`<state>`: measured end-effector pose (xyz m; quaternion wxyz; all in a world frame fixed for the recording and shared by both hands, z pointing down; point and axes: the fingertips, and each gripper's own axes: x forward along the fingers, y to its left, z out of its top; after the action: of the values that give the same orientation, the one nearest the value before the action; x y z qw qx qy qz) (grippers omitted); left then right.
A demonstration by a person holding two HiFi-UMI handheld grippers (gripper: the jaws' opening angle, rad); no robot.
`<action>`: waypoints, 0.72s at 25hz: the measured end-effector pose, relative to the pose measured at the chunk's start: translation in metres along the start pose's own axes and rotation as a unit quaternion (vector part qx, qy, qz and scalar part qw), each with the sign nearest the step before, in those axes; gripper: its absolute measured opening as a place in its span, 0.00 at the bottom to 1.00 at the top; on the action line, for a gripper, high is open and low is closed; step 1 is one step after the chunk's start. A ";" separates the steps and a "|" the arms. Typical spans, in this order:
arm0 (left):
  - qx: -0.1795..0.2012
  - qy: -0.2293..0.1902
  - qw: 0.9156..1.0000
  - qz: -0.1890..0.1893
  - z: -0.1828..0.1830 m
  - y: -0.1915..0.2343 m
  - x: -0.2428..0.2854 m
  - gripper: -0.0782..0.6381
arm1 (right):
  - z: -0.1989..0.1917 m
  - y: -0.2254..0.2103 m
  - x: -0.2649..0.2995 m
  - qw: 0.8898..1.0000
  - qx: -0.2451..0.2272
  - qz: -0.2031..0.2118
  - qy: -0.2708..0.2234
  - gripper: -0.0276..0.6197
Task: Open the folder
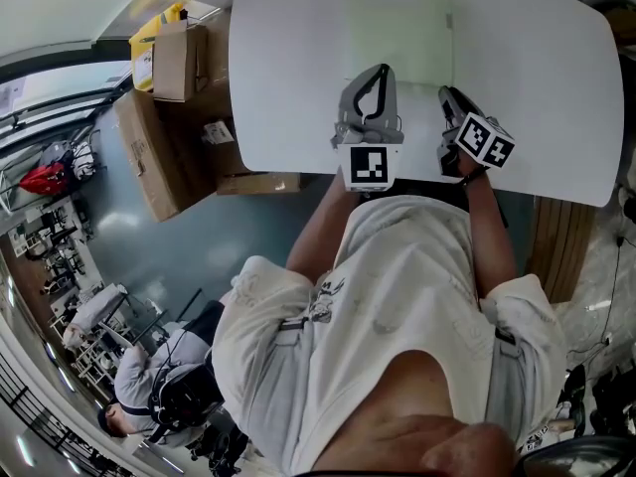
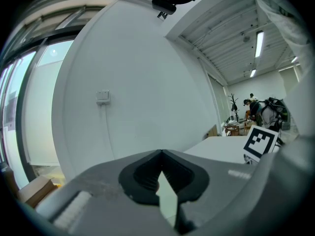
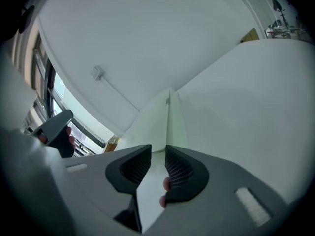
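A pale green folder [image 1: 397, 33] lies flat and closed on the white table [image 1: 288, 78], straight ahead of both grippers. My left gripper [image 1: 382, 70] hovers over the folder's near edge, its jaws shut tip to tip with nothing in them [image 2: 160, 154]. My right gripper [image 1: 444, 92] is near the folder's right near corner. In the right gripper view its jaws [image 3: 157, 157] stand a little apart with nothing between them, and the folder [image 3: 160, 117] runs away ahead, its raised edge in line with the gap. The left gripper view looks mostly at the wall.
Cardboard boxes [image 1: 159, 157] and a yellow item [image 1: 154, 28] stand on the floor left of the table. A wooden panel [image 1: 561, 246] leans at the right. A person [image 1: 149, 386] sits at lower left. A wall switch [image 2: 102, 96] is on the white wall.
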<state>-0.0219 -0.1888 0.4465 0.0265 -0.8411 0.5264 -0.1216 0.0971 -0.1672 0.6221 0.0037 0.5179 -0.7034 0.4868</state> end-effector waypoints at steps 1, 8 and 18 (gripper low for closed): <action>0.003 0.002 1.000 0.001 -0.002 0.001 0.000 0.12 | -0.001 0.000 0.001 1.000 0.001 -0.001 0.001 0.18; 0.060 0.057 0.997 -0.010 -0.058 -0.001 -0.009 0.12 | 0.004 0.005 0.000 1.000 0.006 0.006 -0.007 0.18; 0.166 0.196 0.966 -0.011 -0.168 -0.001 -0.006 0.12 | 0.010 0.008 -0.002 1.000 0.014 0.013 -0.016 0.18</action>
<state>-0.0629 -0.1686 0.6084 0.0609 -0.7906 0.4843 -0.3697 0.0971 -0.1729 0.6109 -0.0212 0.5164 -0.7031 0.4884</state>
